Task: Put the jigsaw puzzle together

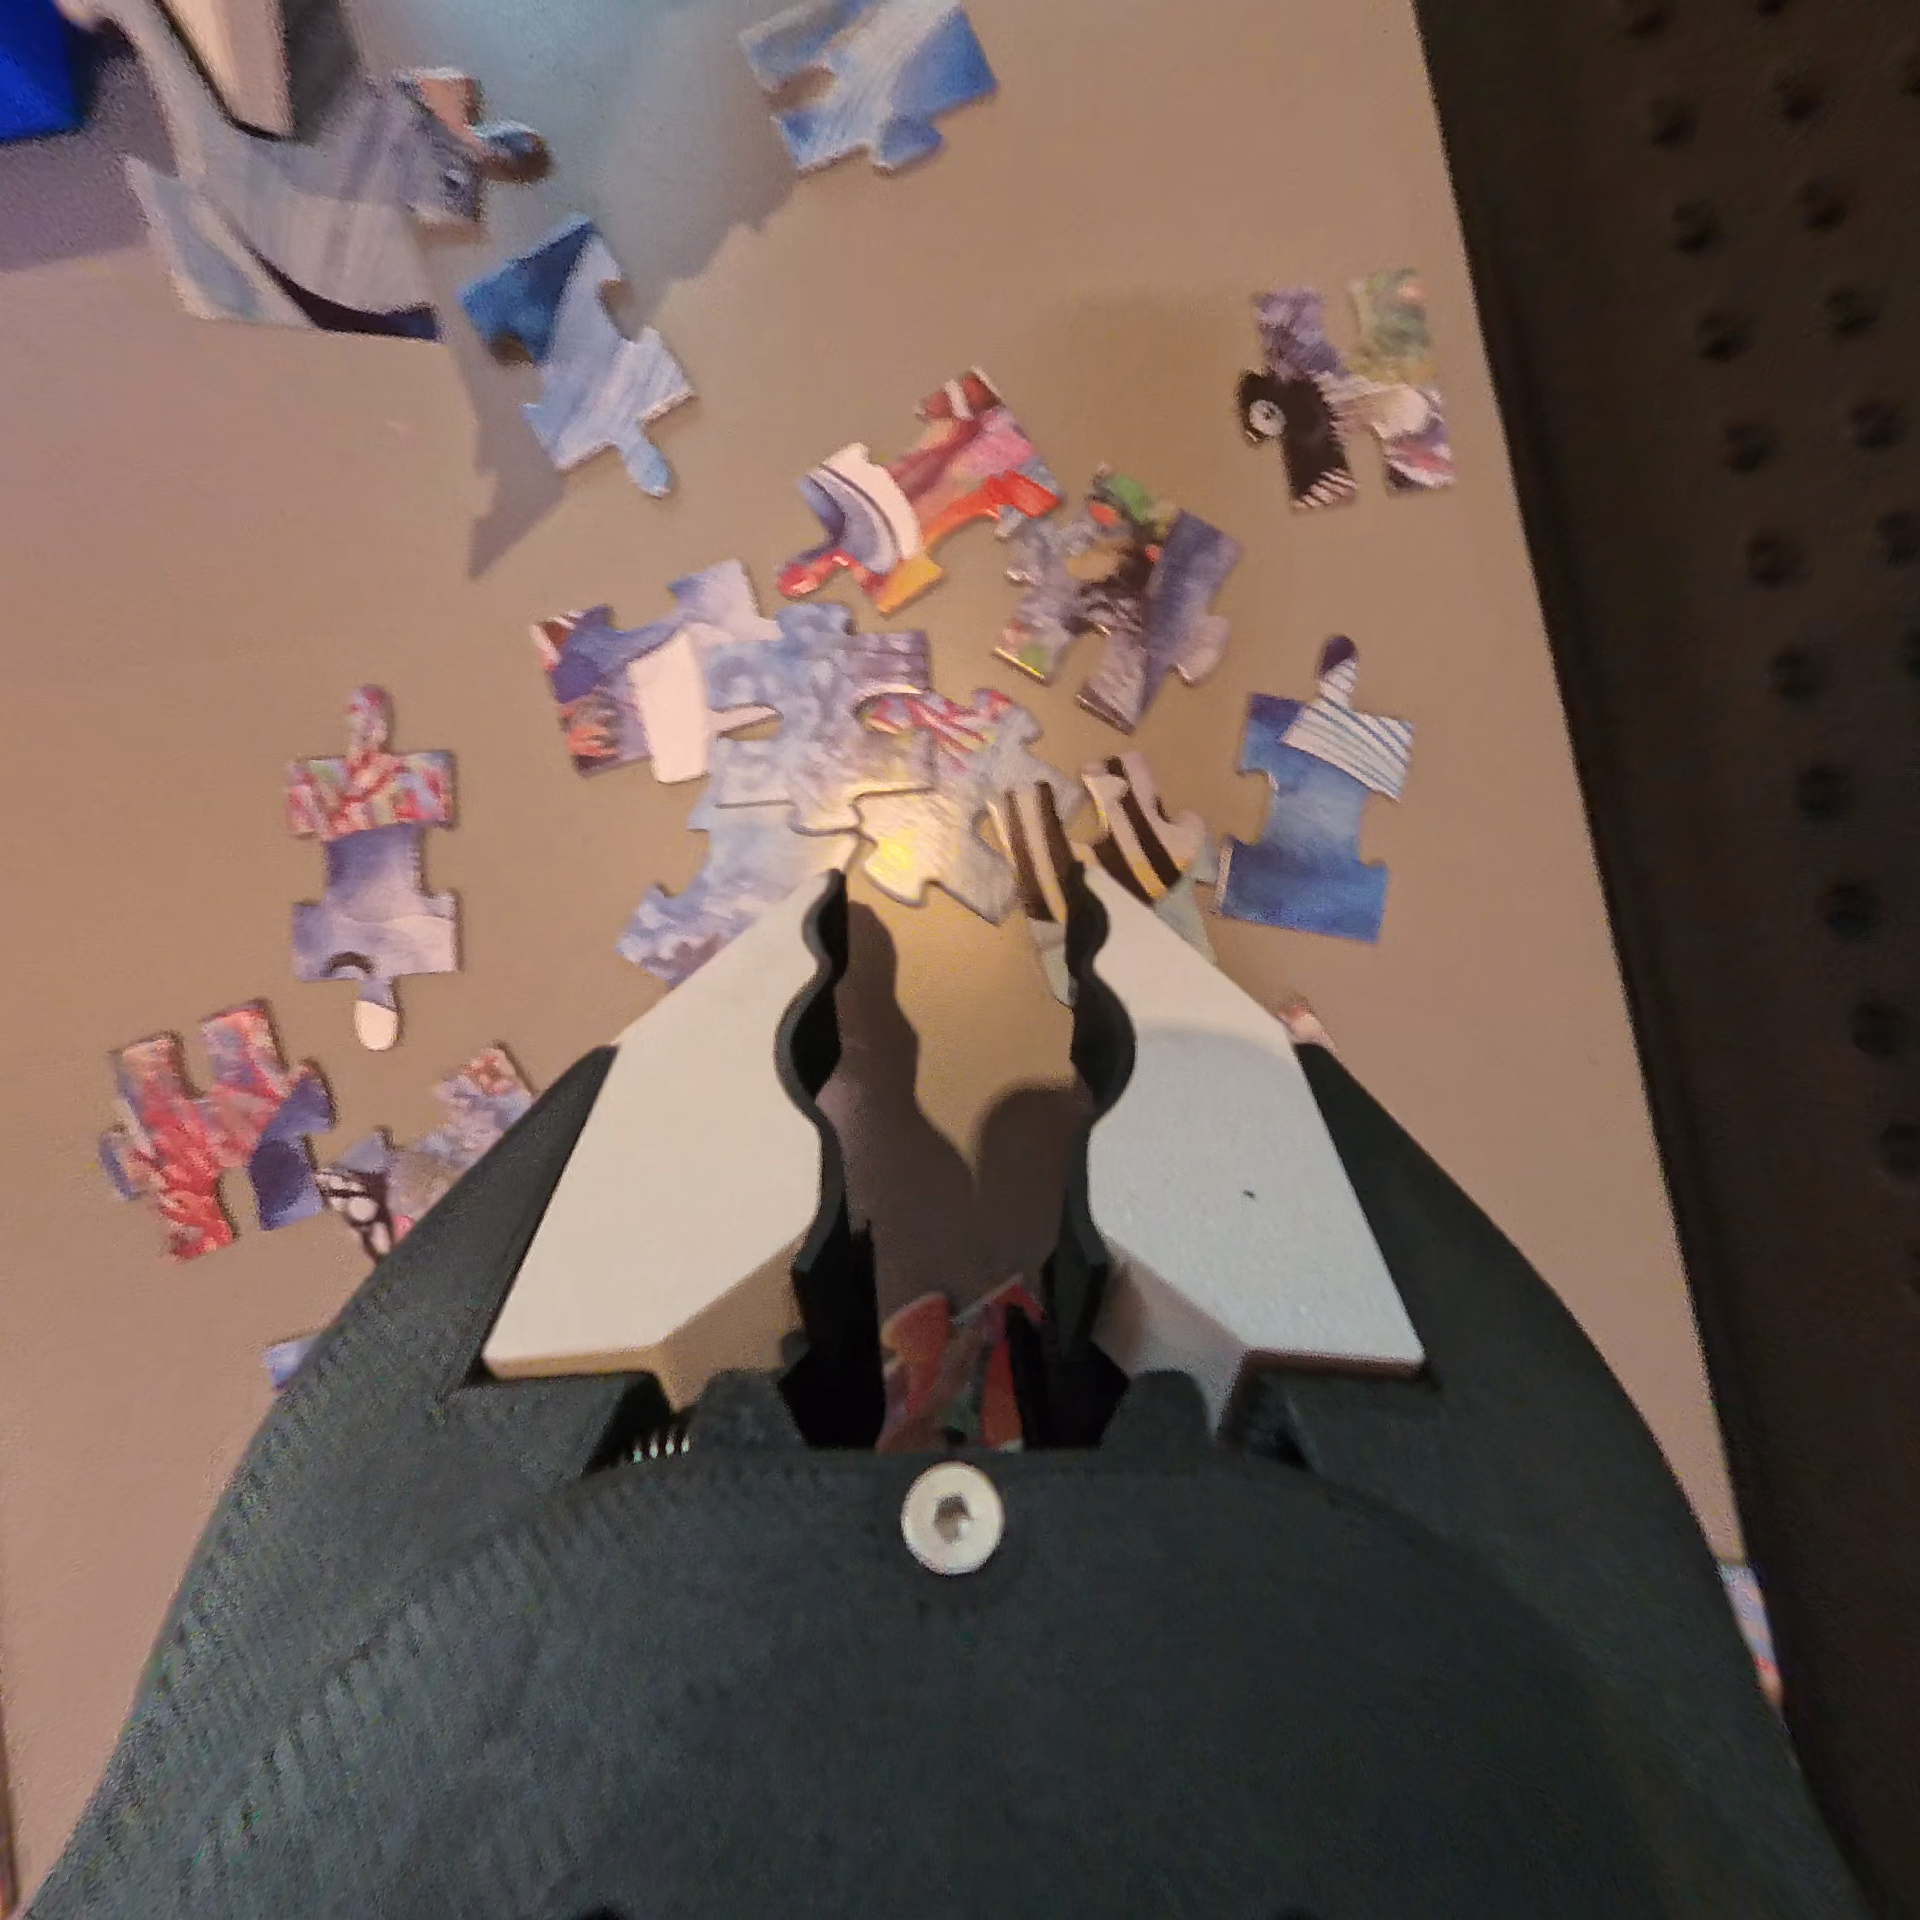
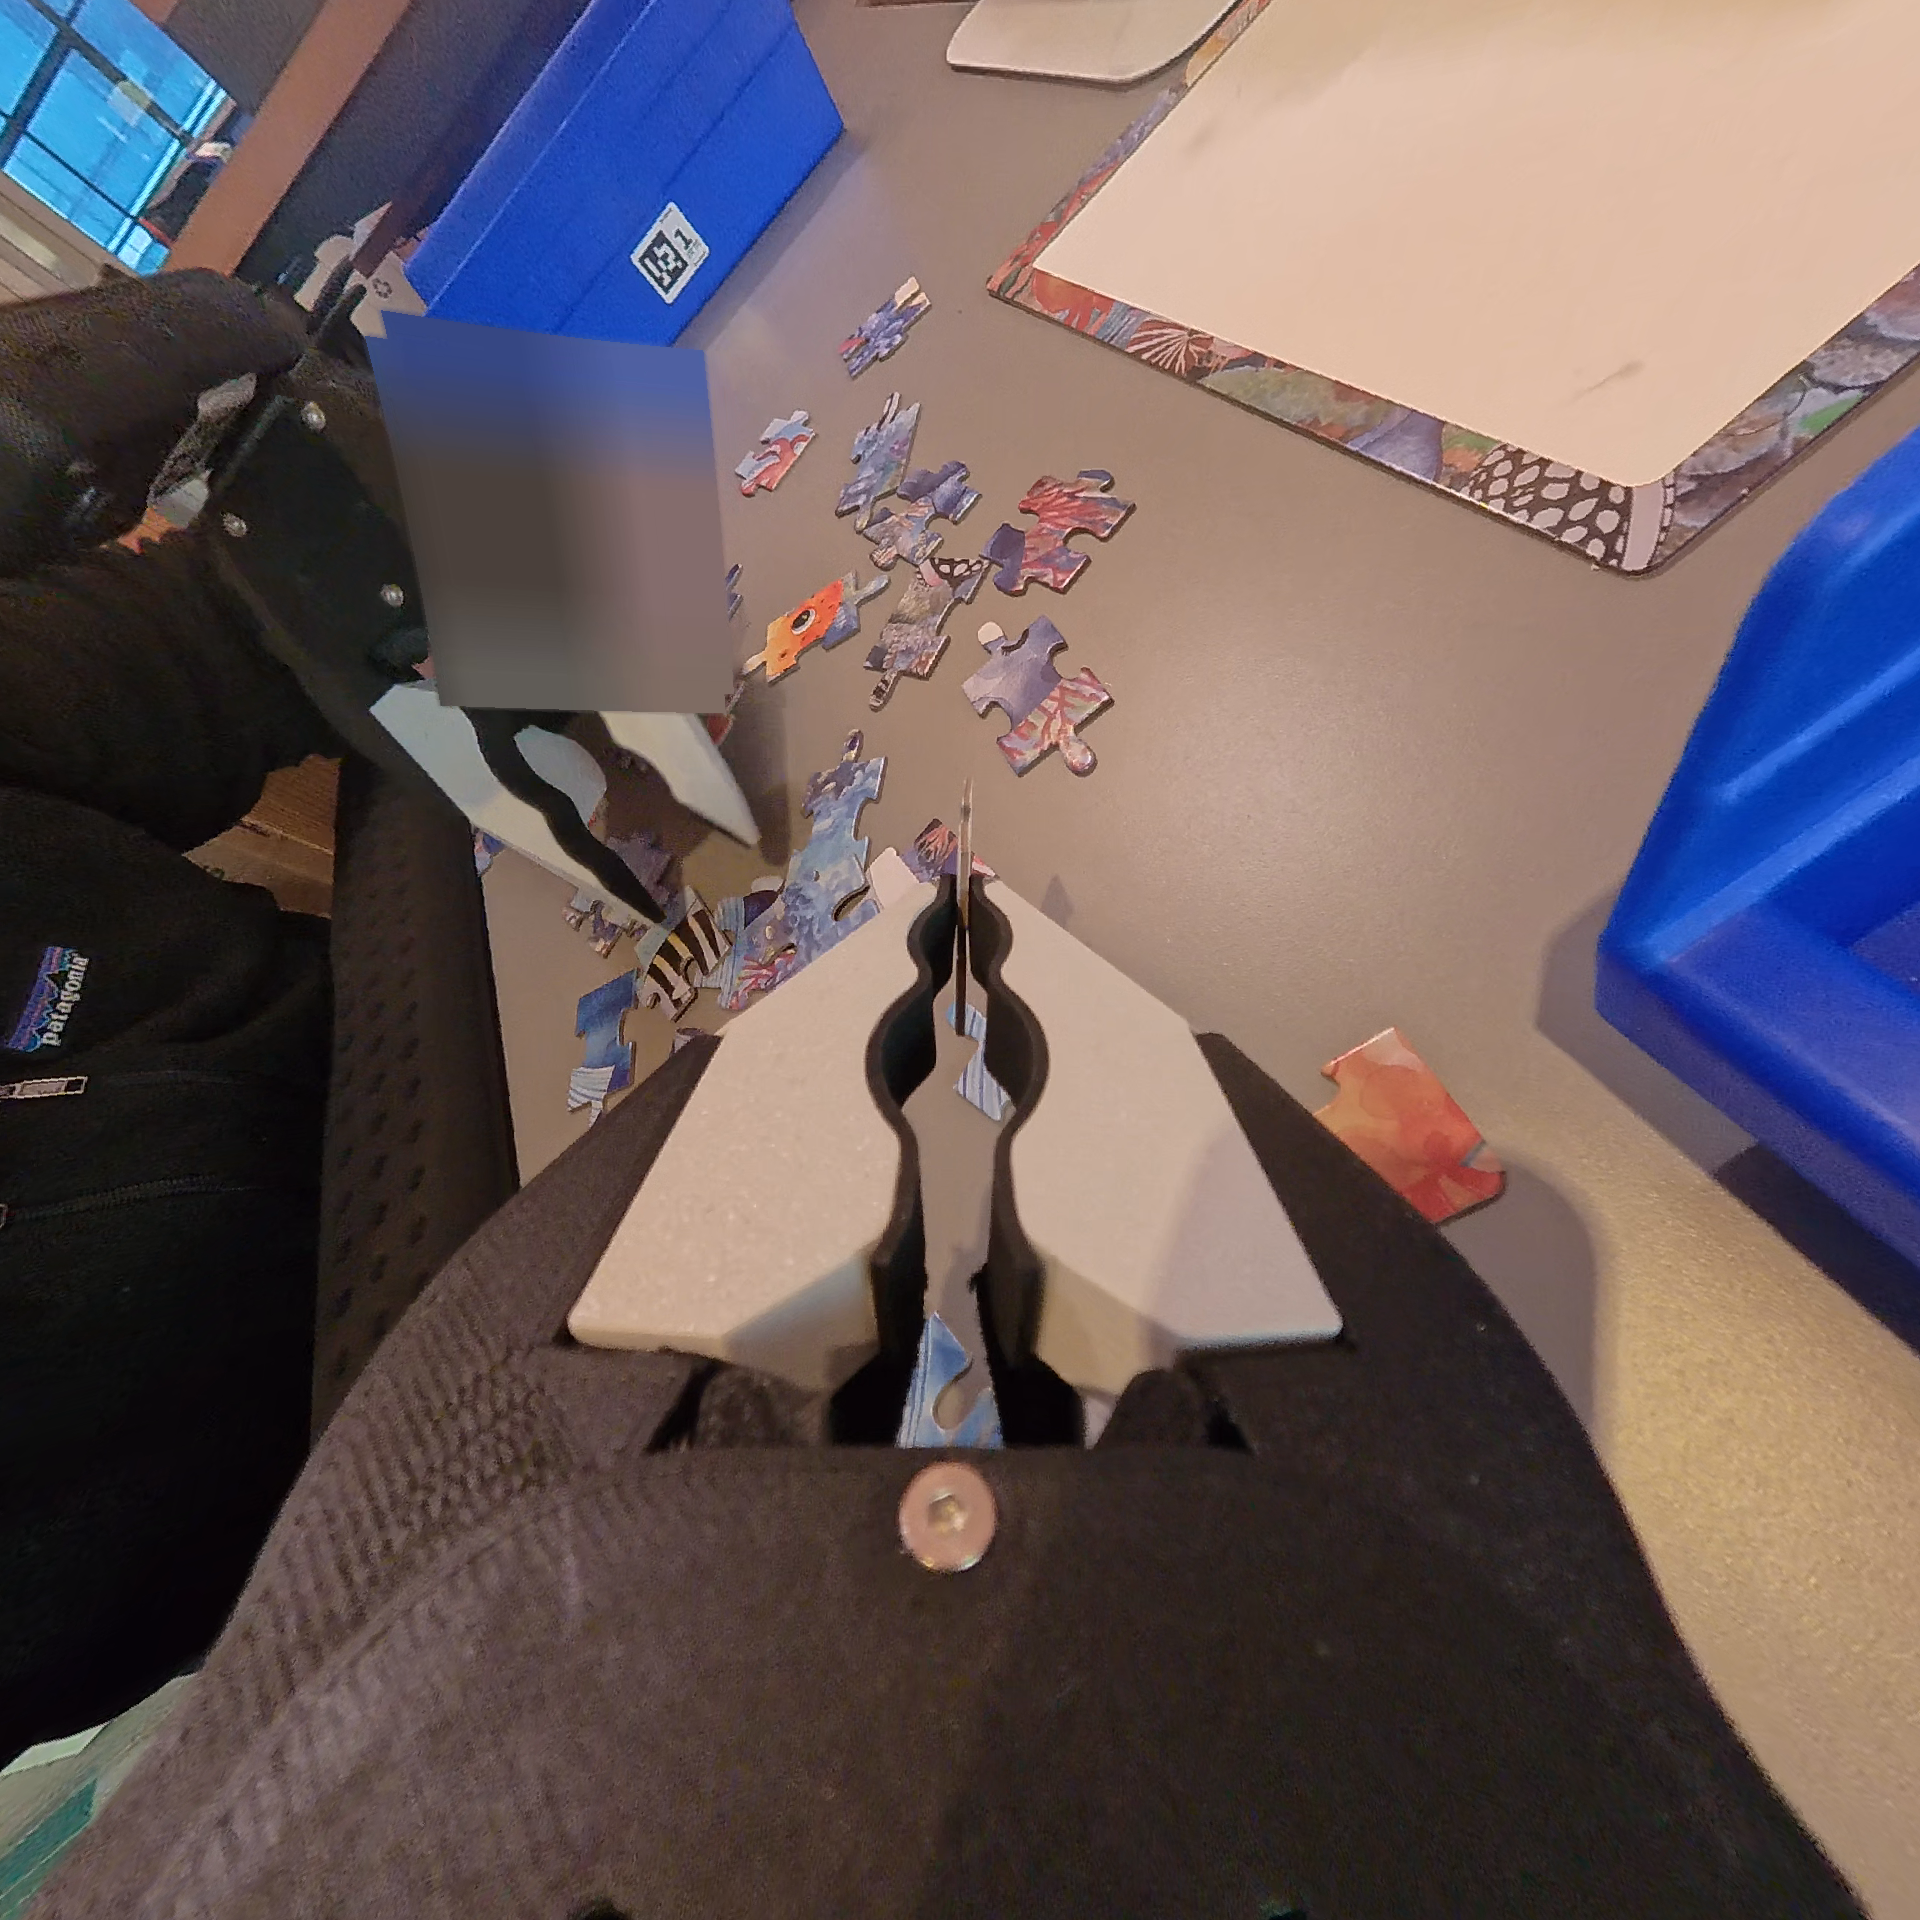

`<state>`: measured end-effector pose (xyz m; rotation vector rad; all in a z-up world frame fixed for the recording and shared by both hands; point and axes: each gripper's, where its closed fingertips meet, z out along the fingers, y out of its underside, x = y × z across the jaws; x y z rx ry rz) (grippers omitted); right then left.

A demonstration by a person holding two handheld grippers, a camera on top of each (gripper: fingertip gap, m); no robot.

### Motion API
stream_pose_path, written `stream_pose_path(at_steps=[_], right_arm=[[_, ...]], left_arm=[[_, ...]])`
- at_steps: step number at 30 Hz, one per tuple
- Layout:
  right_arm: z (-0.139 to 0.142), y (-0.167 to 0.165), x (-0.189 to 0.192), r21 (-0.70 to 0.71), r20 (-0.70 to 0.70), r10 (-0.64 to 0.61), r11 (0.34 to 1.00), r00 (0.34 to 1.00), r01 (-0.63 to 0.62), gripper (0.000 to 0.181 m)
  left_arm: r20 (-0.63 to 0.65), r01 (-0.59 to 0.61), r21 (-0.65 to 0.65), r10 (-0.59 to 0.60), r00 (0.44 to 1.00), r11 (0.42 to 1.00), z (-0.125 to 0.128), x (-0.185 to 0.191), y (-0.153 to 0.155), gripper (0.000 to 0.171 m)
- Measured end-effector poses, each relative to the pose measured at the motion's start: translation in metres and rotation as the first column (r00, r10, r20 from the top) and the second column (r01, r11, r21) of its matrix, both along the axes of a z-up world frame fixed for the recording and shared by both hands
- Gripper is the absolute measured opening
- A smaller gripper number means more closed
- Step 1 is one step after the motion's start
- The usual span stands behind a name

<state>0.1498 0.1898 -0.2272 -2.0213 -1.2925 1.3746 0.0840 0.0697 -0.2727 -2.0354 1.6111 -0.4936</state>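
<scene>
Right gripper point(image 2: 961, 894) is clenched on one thin puzzle piece point(image 2: 966, 831) held edge-on, left gripper point(image 1: 961, 904) hangs released over the loose pile point(image 1: 831, 717), so carry the piece level to the empty tray point(image 2: 1507, 197) at 1 o'clock and lay it flat.

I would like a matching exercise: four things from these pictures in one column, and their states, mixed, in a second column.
Things:
1. left tool
2. right tool
3. puzzle frame
4. orange fish piece

States:
A. no piece inside, in the part that shows
B. open, holding nothing
C. lies flat, not held
D. shut on a puzzle piece held on edge

Pairs: 1-B, 2-D, 3-A, 4-C
</scene>
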Motion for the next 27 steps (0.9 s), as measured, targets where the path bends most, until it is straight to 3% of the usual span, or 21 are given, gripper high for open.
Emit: stream_pose_path(at_steps=[6, 14, 27], right_arm=[[0.002, 0.001, 0.002, 0.005, -0.005, -0.006, 1.000, 1.000, 0.006, 0.000], [0.004, 0.001, 0.002, 0.014, -0.008, -0.006, 1.000, 1.000, 0.006, 0.000], [0.005, 0.003, 0.005, 0.013, -0.016, -0.015, 1.000, 1.000, 0.015, 0.000]], left_arm=[[-0.021, -0.033, 0.025, 0.033, 0.999, 0.999, -0.006, 0.013, 0.028, 0.049], [0.016, -0.046, -0.011, 0.046, 0.999, 0.999, -0.013, 0.023, 0.034, 0.046], [-0.006, -0.028, 0.205, 0.030, 1.000, 0.978, 0.006, 0.020, 0.043, 0.045]])
